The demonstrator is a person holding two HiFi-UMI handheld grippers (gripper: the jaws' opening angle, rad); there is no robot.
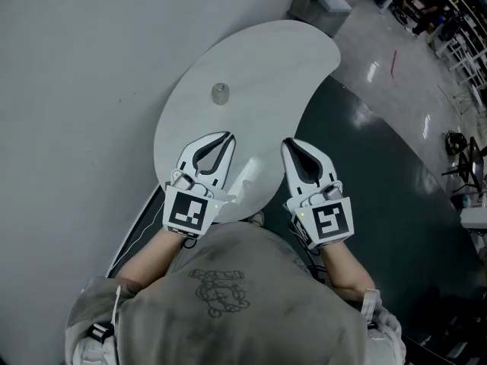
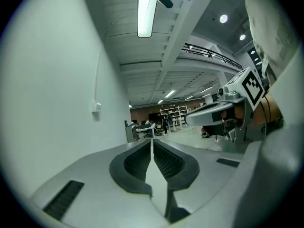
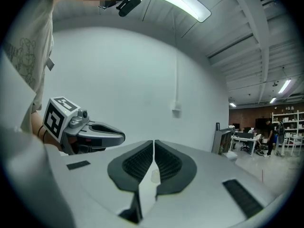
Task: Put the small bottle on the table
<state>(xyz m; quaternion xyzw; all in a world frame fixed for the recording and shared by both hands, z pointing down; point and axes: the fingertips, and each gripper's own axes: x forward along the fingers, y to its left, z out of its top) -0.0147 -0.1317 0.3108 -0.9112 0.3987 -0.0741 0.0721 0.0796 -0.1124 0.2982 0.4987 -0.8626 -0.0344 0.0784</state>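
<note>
**Q:** What could go wrong from this position?

**A:** The small bottle (image 1: 220,93) stands upright on the far left part of the table (image 1: 289,59), well apart from both tools. A careless forward sweep of either gripper could tip it. Once on its side, it might roll off the rounded edge.

**Q:** How do the tools stand?

**A:** The left gripper (image 1: 227,138) and right gripper (image 1: 288,144) hover over the table's near edge. Each has its jaws clenched together, grasping nothing and touching nothing.

Small clear bottle (image 1: 220,93) stands upright on the white table (image 1: 289,59).
</note>
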